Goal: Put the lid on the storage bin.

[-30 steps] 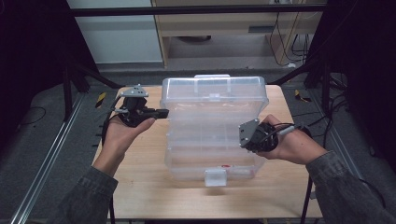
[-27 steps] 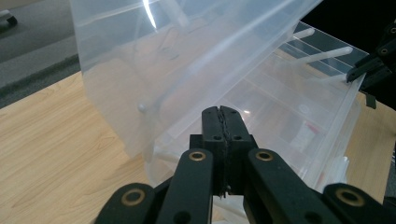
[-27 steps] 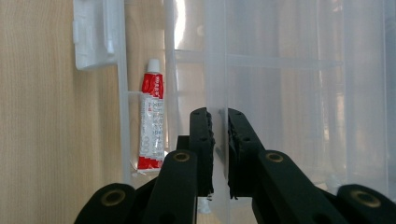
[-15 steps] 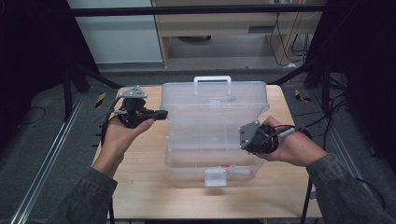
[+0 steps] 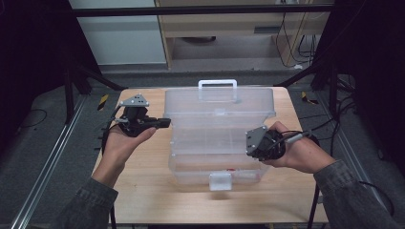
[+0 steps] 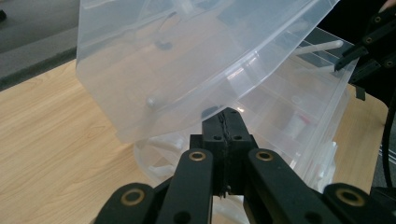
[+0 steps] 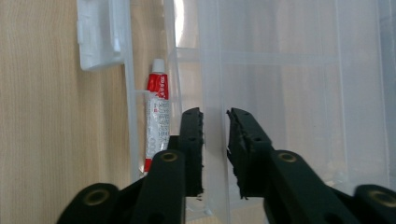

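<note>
While the left gripper [image 5: 165, 122] is pressed together, the right gripper [image 7: 215, 122] straddles the box wall [image 7: 212, 93], spread.

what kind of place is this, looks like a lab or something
Probably a lab or recording workspace: a wooden table inside a dark metal frame, loose cables on the floor behind, and a clear plastic organizer box.

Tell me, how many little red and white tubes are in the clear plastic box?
1: a small red and white tube lies in the front compartment of the clear plastic box, near its latch. More could hide behind the cloudy walls.
</note>
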### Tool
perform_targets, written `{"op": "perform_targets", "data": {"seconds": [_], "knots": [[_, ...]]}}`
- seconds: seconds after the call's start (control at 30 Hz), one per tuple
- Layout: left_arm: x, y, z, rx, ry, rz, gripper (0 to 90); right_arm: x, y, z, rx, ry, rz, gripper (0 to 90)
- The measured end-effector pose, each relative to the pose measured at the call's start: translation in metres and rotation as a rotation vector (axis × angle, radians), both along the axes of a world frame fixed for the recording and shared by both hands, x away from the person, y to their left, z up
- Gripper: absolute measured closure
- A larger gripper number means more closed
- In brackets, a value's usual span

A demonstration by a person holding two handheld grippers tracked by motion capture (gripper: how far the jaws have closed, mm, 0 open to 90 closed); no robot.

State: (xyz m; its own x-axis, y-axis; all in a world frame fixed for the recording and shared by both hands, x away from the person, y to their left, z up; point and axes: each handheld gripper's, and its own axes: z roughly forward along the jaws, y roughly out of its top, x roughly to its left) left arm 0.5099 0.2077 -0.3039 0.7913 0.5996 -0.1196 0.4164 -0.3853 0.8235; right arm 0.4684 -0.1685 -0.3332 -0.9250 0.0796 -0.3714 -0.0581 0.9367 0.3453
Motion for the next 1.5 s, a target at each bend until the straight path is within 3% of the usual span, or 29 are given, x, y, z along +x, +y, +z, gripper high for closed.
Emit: {"op": "perform_targets", "data": {"seconds": [0.03, 0.07, 0.27, 0.4, 0.63, 0.97, 1.5], "knots": [[0.001, 0.0, -0.001, -0.005, -0.02, -0.011, 89.6, -0.001, -0.001, 0.0, 0.007, -0.004, -0.007, 68.5], [-0.001, 0.0, -0.002, -0.009, -0.002, -0.01, 89.5, -0.002, -0.002, 0.0, 0.024, -0.004, -0.016, 65.7], [-0.005, 0.0, -0.006, -0.017, -0.012, -0.04, 89.5, -0.012, -0.008, 0.002, 0.096, -0.026, -0.078, 48.1], [-0.011, 0.001, -0.009, -0.001, 0.01, -0.02, 89.5, -0.02, -0.016, 0.004, 0.141, -0.047, -0.12, 39.4], [-0.019, 0.0, -0.018, 0.006, 0.017, -0.037, 89.6, -0.032, -0.029, 0.001, 0.164, -0.074, -0.166, 28.5], [-0.028, -0.001, -0.03, 0.017, 0.023, -0.053, 89.6, -0.04, -0.05, -0.003, 0.19, -0.069, -0.236, 24.7], [-0.039, 0.001, -0.049, 0.009, 0.04, -0.052, 89.6, -0.042, -0.071, -0.011, 0.198, -0.066, -0.303, 23.6]]}}
